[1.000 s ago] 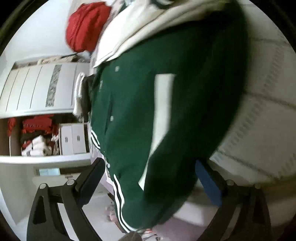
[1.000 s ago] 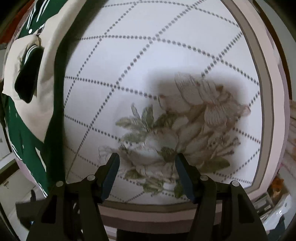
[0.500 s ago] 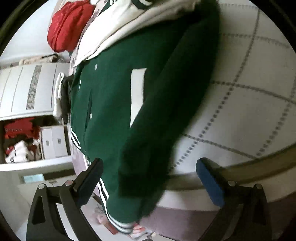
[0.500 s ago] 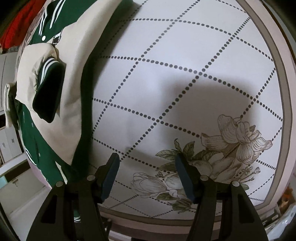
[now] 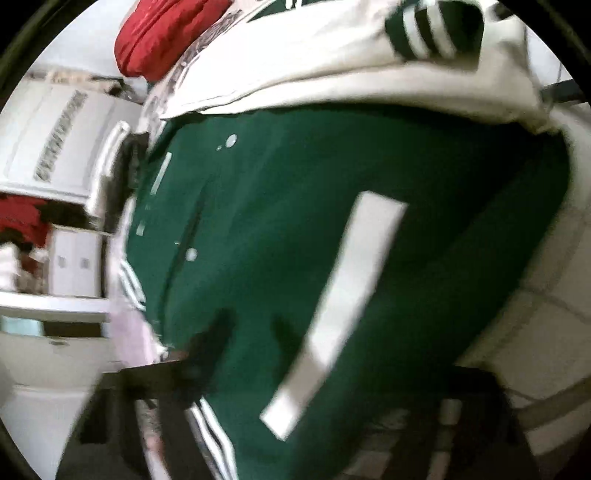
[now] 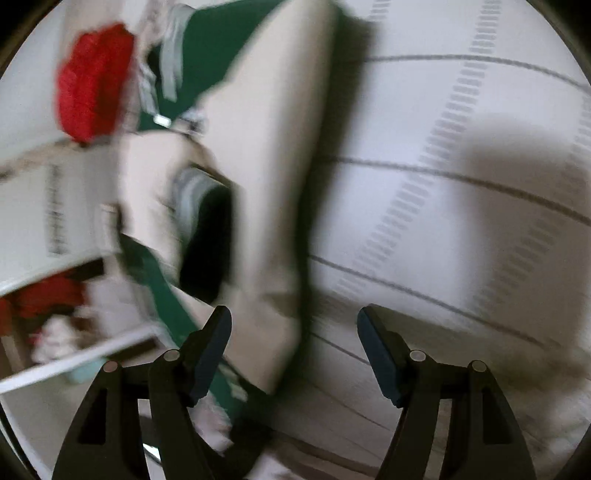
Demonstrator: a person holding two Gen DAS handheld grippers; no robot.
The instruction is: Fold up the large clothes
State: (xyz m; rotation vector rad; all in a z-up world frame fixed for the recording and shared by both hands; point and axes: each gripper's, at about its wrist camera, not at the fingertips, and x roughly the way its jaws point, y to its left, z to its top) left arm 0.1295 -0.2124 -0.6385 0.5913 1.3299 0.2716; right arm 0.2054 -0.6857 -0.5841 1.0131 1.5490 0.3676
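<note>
A green varsity jacket (image 5: 280, 236) with cream sleeves and striped cuffs lies on a white quilted bed (image 5: 546, 332). It fills the blurred left wrist view. My left gripper (image 5: 325, 354) is low over the jacket's hem; its fingers are dark blurs, the jacket lies across the gap between them, and I cannot tell its state. In the right wrist view the jacket's cream sleeve (image 6: 258, 184) lies left of centre. My right gripper (image 6: 293, 347) is open and empty, its left finger over the sleeve's lower edge, its right finger over bare bed (image 6: 461, 184).
A red garment (image 6: 92, 81) lies at the far end of the bed, also in the left wrist view (image 5: 166, 33). A white wardrobe with open shelves of clothes (image 5: 48, 177) stands to the left. The bed's edge runs along the bottom of both views.
Both grippers have swung left towards the jacket, with strong motion blur. The left gripper has dropped close onto the jacket's hem. The right gripper now reaches the cream sleeve's edge.
</note>
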